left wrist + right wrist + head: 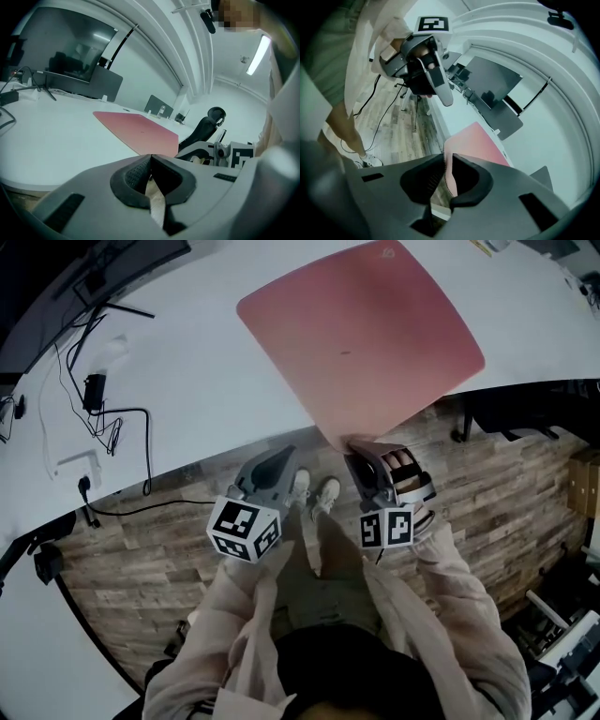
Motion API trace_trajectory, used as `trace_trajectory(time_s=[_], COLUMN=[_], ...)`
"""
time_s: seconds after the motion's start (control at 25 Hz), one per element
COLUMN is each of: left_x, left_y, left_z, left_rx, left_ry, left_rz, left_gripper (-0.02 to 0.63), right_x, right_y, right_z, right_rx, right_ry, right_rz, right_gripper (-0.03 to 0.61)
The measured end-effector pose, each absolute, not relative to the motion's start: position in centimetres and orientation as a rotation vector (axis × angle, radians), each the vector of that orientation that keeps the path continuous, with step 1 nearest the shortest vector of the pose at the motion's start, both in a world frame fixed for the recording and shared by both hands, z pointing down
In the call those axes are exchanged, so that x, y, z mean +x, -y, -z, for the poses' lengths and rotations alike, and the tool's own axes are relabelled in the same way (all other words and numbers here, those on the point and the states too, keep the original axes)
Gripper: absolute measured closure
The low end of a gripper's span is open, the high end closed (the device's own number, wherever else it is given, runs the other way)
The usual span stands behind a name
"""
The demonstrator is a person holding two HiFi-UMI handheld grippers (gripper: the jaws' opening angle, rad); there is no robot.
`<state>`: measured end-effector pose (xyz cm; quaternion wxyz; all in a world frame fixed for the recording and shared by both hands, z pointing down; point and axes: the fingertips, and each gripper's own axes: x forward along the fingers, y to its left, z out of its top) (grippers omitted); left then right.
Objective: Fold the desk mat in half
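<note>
The right hand-held gripper [364,454] gripped the near corner of the desk mat [361,334], which lay flat on the white counter [187,390], that corner overhanging the near edge. Thin, matte pink with rounded corners, it looked light and floppy, best taken by the corners. The left hand-held gripper [278,461] hung closed and empty just left.
</note>
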<state>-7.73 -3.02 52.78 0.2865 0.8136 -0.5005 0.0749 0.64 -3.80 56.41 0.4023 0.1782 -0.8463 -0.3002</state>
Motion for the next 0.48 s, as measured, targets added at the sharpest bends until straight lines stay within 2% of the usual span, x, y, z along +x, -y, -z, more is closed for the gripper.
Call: trace_trajectory(time_s=[0.08, 0.48], left_x=[-7.6, -7.3], left_y=[3.4, 4.5], left_z=[-52.2, -49.3], left_rx=[2.189, 2.271], left_ry=[1.331, 1.260], left_rz=[-0.200, -0.190], left_gripper=[0.588, 0.589], right_x=[0.8, 0.5], right_y=[4.1, 4.6], right_z=[-55.6, -54.7], right_rx=[0.478, 0.475], right_ry=[2.146, 2.112], right_rz=[0.733, 0.556], right_gripper=[0.540, 0.546])
